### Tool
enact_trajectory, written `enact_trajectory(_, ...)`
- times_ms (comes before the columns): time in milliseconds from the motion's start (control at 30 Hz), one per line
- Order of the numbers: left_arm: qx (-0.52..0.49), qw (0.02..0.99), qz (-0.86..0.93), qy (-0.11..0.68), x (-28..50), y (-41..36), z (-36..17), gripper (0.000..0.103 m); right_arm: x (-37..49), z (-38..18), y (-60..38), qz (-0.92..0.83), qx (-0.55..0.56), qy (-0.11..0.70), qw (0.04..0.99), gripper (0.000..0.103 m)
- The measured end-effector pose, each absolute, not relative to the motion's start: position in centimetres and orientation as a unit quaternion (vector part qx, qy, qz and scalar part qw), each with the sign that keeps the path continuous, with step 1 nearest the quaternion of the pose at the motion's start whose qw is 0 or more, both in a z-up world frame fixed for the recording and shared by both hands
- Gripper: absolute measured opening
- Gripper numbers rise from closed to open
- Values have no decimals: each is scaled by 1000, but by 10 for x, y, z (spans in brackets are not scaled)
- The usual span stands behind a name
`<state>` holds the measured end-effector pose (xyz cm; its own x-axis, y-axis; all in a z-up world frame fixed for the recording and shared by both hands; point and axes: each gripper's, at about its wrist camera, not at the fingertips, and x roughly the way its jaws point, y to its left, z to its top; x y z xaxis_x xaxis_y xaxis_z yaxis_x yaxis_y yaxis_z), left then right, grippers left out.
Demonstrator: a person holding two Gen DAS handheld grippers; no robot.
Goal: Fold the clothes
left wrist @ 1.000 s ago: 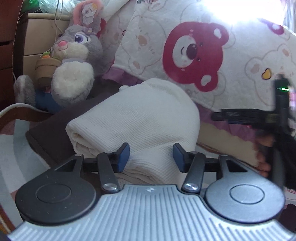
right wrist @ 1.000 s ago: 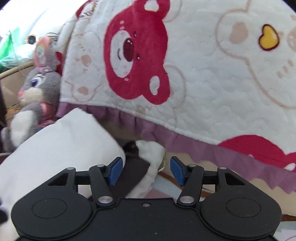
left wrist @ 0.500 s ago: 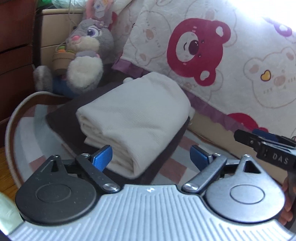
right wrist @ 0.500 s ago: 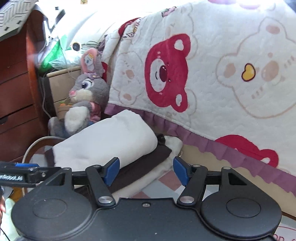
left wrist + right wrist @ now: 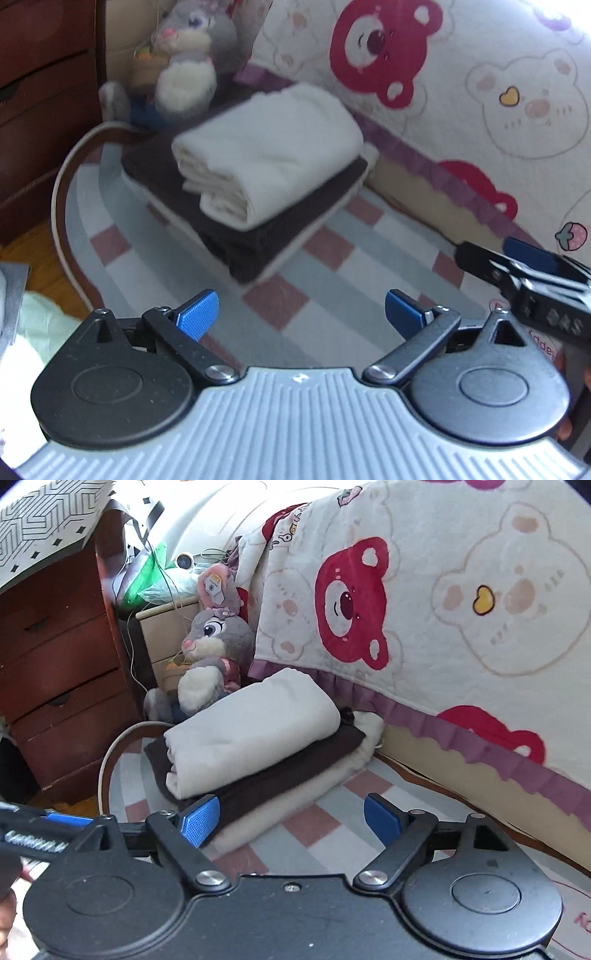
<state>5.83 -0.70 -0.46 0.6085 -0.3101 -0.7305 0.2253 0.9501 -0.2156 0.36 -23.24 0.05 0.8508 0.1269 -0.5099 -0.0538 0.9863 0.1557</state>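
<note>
A folded cream garment (image 5: 266,151) (image 5: 251,731) lies on top of a folded dark brown garment (image 5: 266,229) (image 5: 280,771), with a pale folded piece (image 5: 295,812) underneath, all stacked on the checked rug (image 5: 332,295). My left gripper (image 5: 301,312) hovers open above the rug, well short of the stack, nothing between its blue pads. My right gripper (image 5: 291,818) is open too, just in front of the stack's near corner. The right gripper's tip (image 5: 517,266) shows at the right of the left wrist view.
A grey plush rabbit (image 5: 210,653) sits behind the stack against a beige bedside cabinet (image 5: 166,627). A bear-print quilt (image 5: 443,609) hangs down the bed side on the right. A brown drawer chest (image 5: 62,686) stands left. Pale green cloth (image 5: 44,314) lies at the rug's left edge.
Both grippers have pulled back from the folded stack, which now sits farther away. The left jaws have spread wider, and the right jaws have opened a little more.
</note>
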Motion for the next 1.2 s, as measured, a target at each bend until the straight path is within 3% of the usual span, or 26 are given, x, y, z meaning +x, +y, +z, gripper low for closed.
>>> enact_trajectory(567, 20, 888, -196, 415, 2, -46, 8, 102, -47, 6, -253, -27, 87, 239, 967, 90)
enact_trajectory(1200, 15, 883, -205, 422, 4, -48, 3, 102, -37, 0, -235, -11, 67, 272, 960, 90)
